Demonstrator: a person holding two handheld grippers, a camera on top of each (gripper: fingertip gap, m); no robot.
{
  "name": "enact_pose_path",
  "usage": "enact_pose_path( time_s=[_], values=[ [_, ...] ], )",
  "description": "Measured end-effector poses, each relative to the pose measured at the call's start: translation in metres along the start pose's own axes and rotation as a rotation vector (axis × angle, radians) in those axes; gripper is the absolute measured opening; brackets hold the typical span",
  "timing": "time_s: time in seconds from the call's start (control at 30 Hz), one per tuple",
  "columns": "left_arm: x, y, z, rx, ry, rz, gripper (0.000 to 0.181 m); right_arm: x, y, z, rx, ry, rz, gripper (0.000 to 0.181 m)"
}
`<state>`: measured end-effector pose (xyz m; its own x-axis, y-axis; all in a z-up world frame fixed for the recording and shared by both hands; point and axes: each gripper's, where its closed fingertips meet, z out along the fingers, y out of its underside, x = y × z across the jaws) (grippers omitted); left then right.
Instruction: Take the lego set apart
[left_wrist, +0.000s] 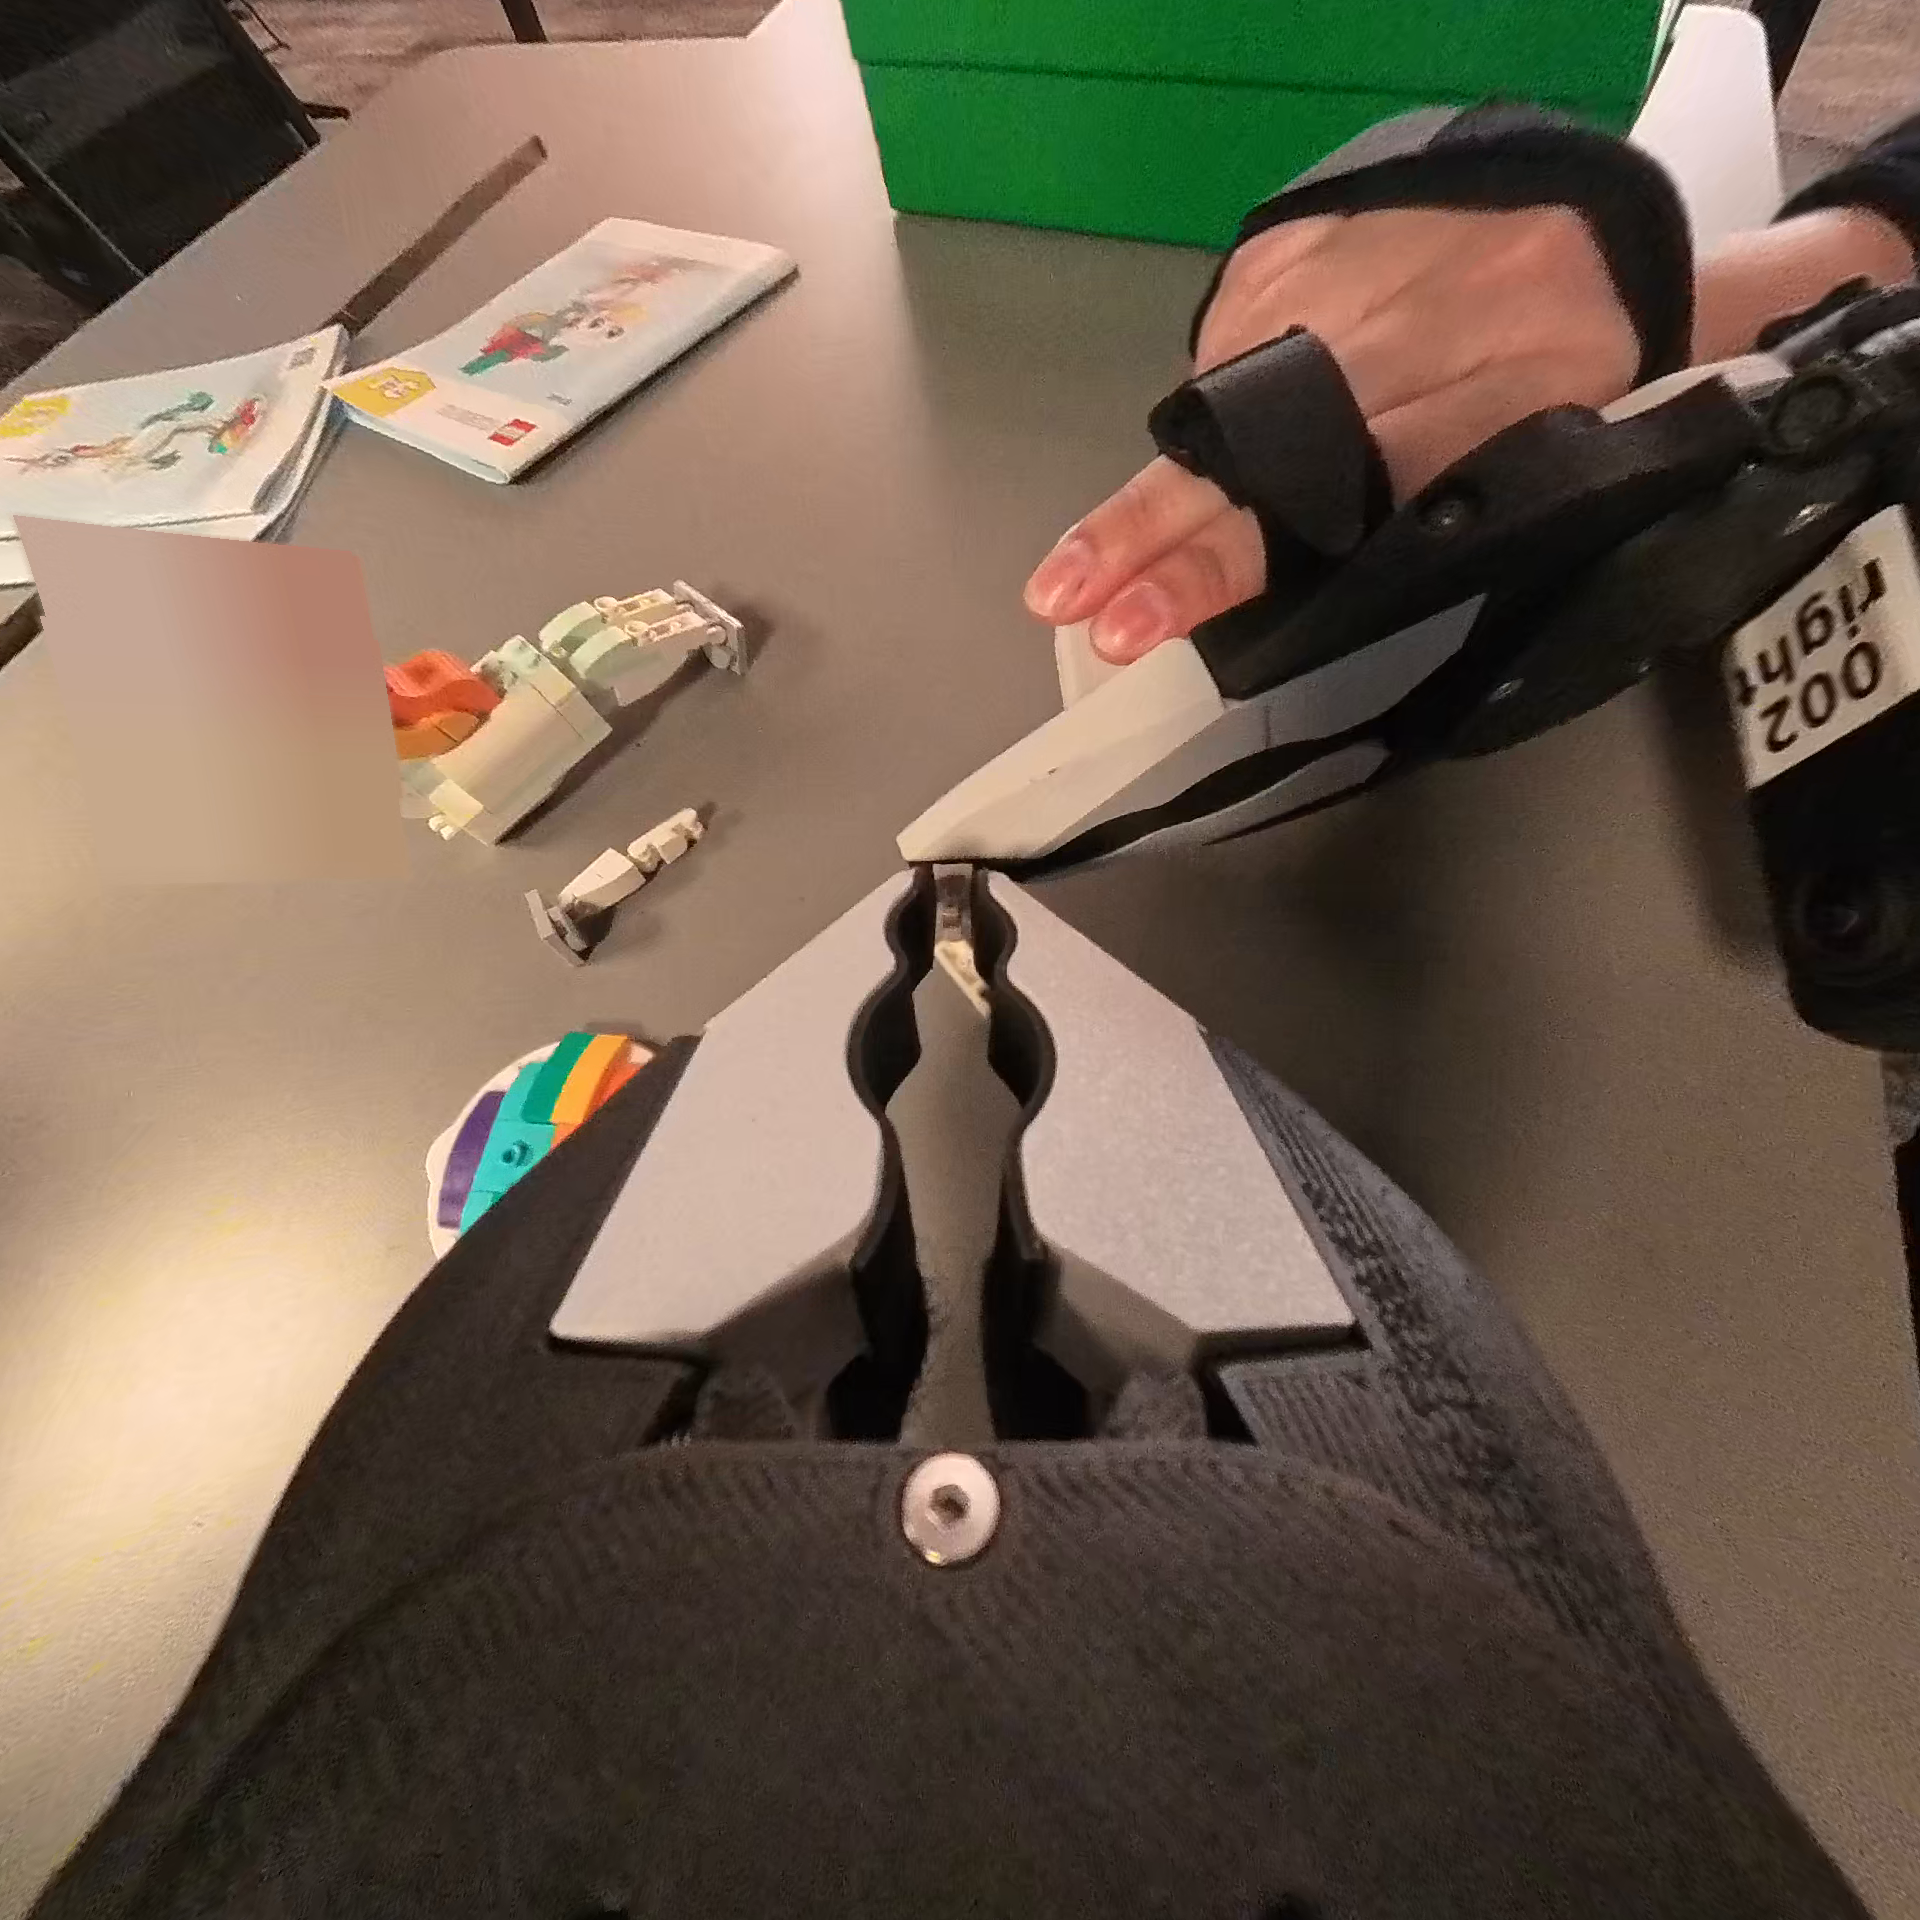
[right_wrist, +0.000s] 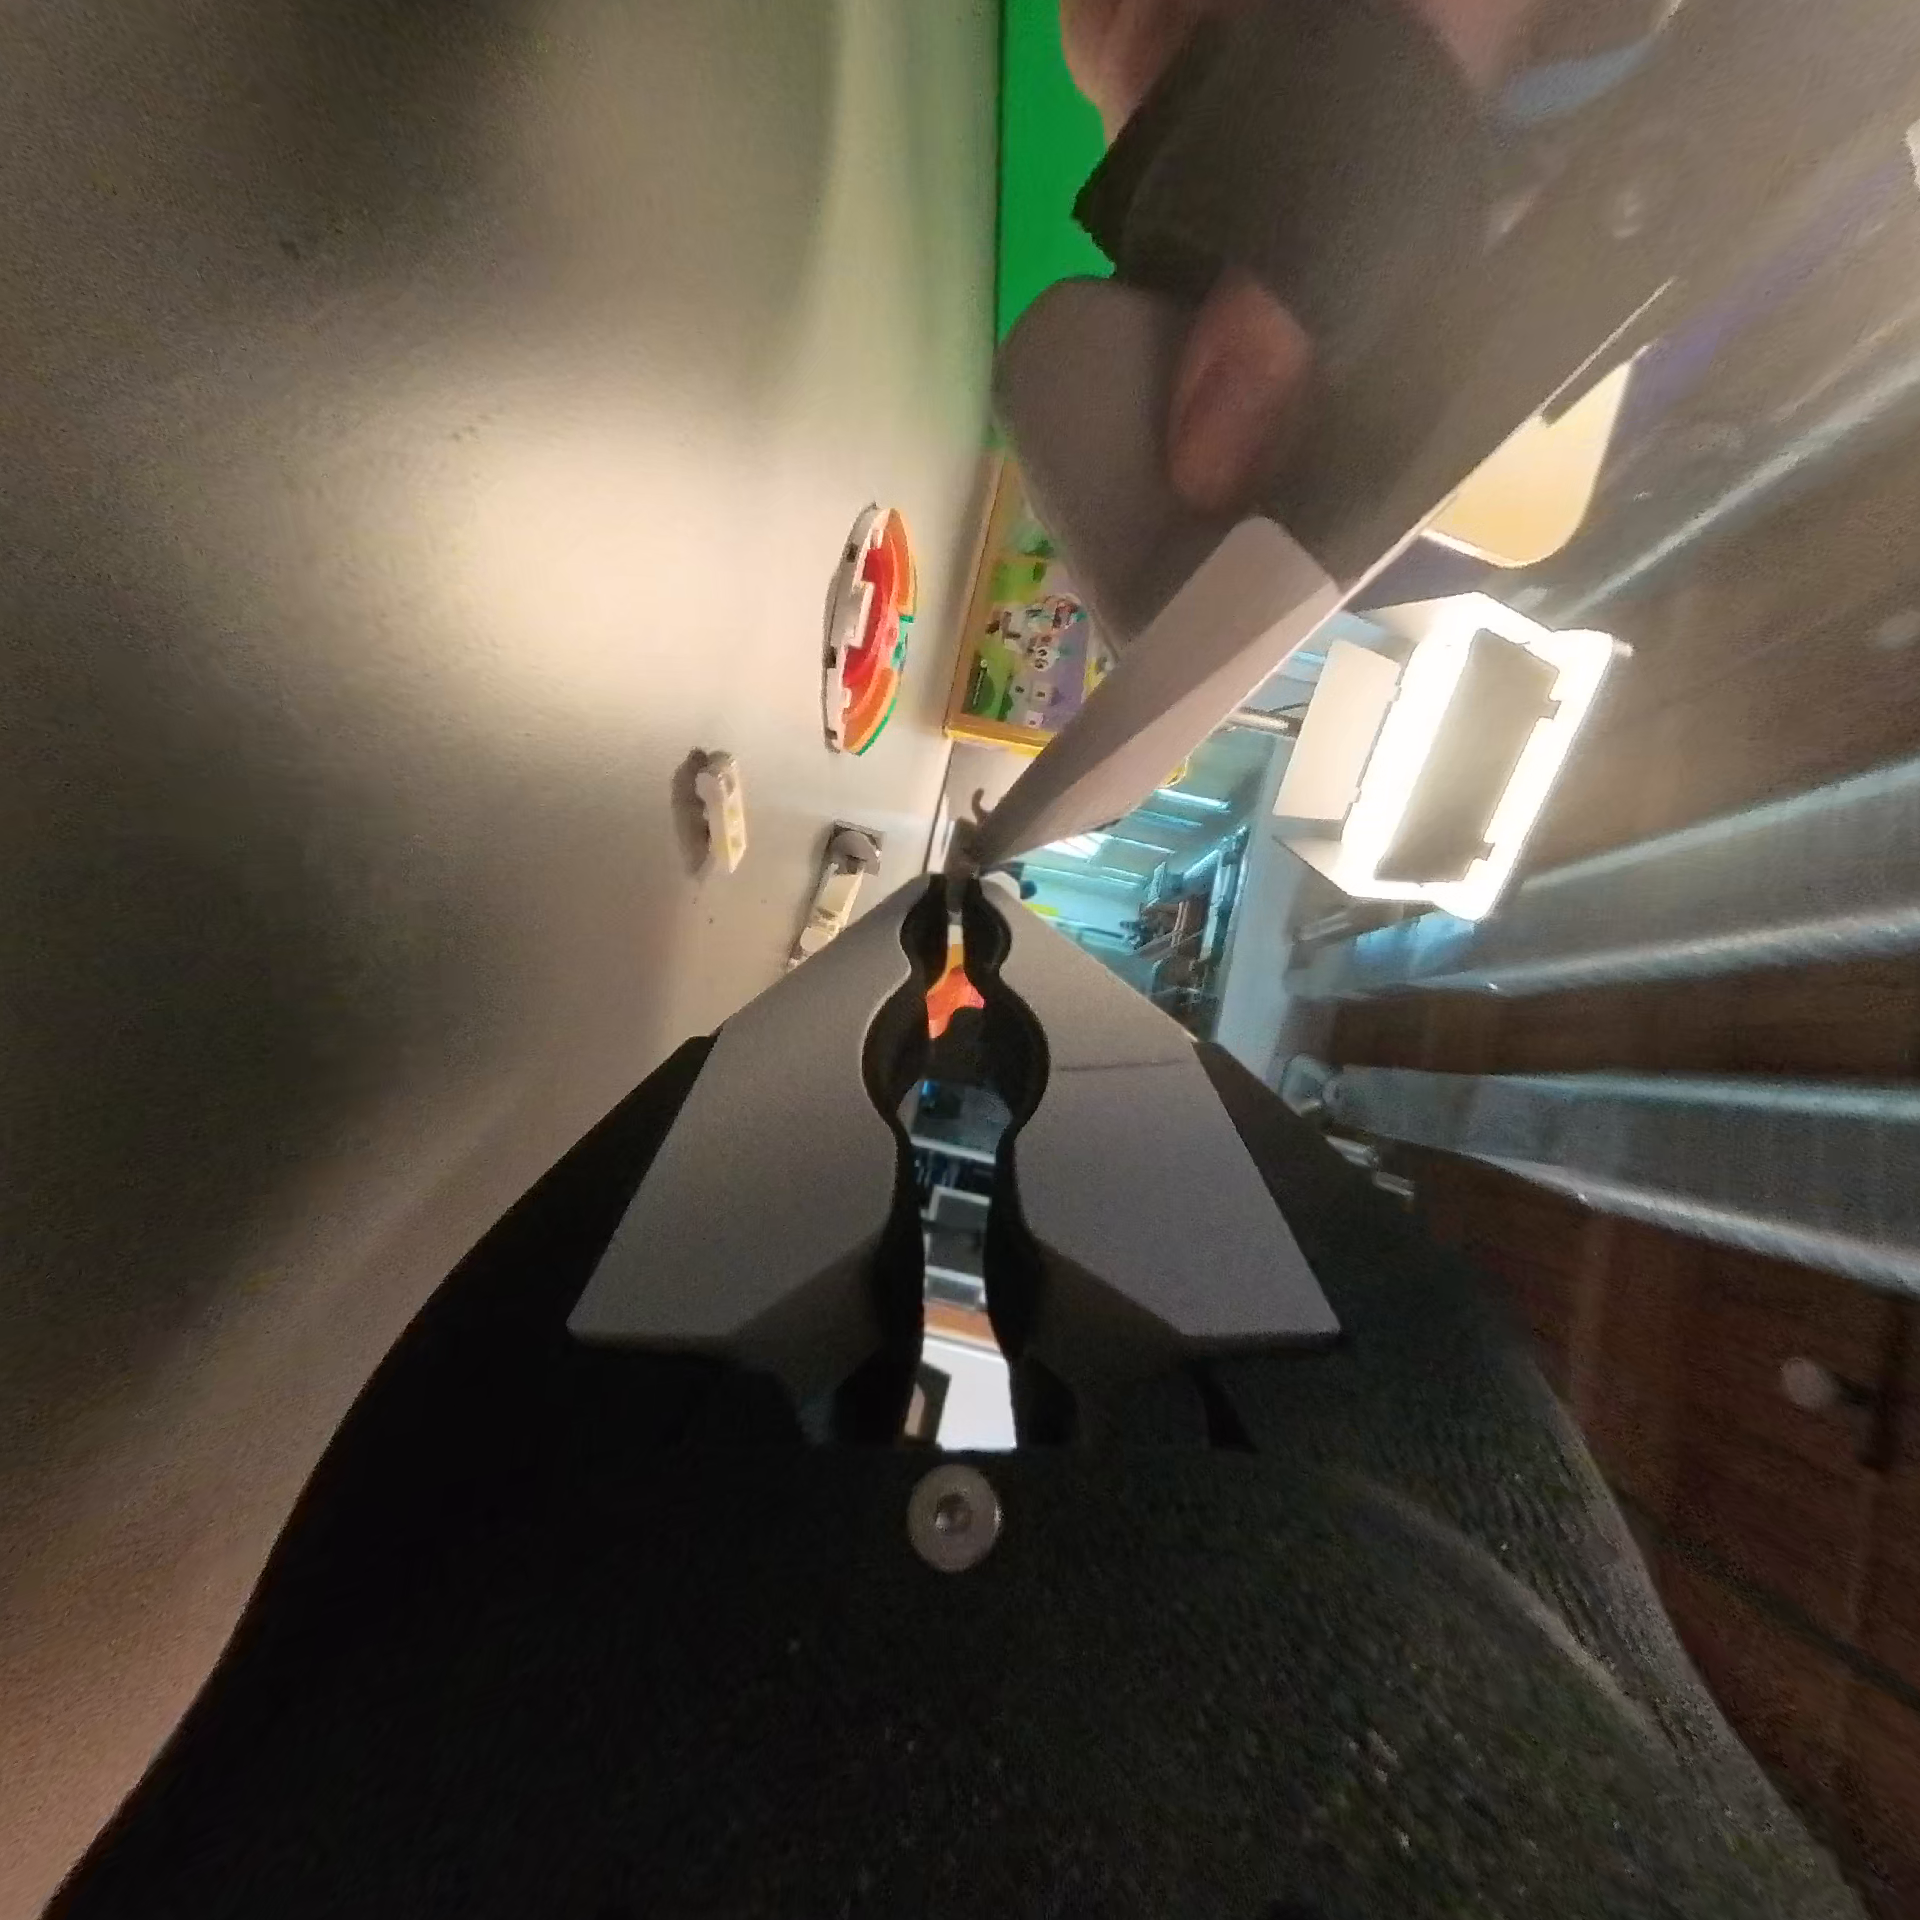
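Note:
My left gripper (left_wrist: 951, 883) is shut on a small grey and white lego piece (left_wrist: 954, 920) and holds it above the table. My right gripper (left_wrist: 920, 847) comes in from the right, held by a hand in a black strap, and its shut tips pinch the far end of the same piece. In the right wrist view my right gripper (right_wrist: 956, 883) meets the left gripper (right_wrist: 982, 836) tip to tip over the small piece (right_wrist: 951, 891). The lego body (left_wrist: 520, 717), white, mint and orange, lies on the table to the left. A detached grey leg (left_wrist: 613, 883) lies near it.
A rainbow piece on a round white base (left_wrist: 530, 1122) lies by my left gripper and also shows in the right wrist view (right_wrist: 868, 644). Two instruction booklets (left_wrist: 561, 343) lie at the back left. A green box (left_wrist: 1247, 104) stands at the back. Two small loose pieces (right_wrist: 717, 810) lie on the grey table (left_wrist: 935, 416). Both grippers' tips are close together, under 4 cm apart.

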<state>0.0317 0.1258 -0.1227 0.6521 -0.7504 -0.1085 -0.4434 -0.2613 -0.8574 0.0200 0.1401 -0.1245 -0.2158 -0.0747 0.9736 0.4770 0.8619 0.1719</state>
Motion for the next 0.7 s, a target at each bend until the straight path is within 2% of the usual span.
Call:
enact_pose_path(
  time_s=[0.23,0.4,0.43,0.5,0.53,0.6,0.7],
  values=[
    [0.000,-0.012,-0.005,0.078,0.032,-0.045,0.004,0.009,0.003,-0.004,-0.006,0.033,-0.002,0.001],
    [0.001,-0.022,-0.011,0.167,0.139,-0.182,0.005,0.017,0.004,-0.008,0.002,0.061,0.020,0.001],
    [0.004,-0.028,-0.013,0.209,0.194,-0.218,0.000,0.010,0.007,-0.007,-0.006,0.017,0.014,0.001],
    [-0.005,-0.065,-0.042,0.433,0.284,-0.366,0.000,-0.016,0.014,-0.002,-0.028,-0.062,-0.097,0.000],
    [-0.015,-0.073,-0.053,0.482,0.254,-0.367,0.000,-0.018,0.009,-0.002,-0.006,-0.050,-0.128,0.001],
    [-0.027,-0.065,-0.056,0.431,0.097,-0.248,0.000,-0.007,0.001,-0.002,0.031,-0.021,-0.017,0.001],
    [-0.025,-0.033,-0.032,0.225,-0.018,-0.096,0.000,-0.001,0.002,0.000,0.014,0.023,-0.037,0.001]
  ],
)
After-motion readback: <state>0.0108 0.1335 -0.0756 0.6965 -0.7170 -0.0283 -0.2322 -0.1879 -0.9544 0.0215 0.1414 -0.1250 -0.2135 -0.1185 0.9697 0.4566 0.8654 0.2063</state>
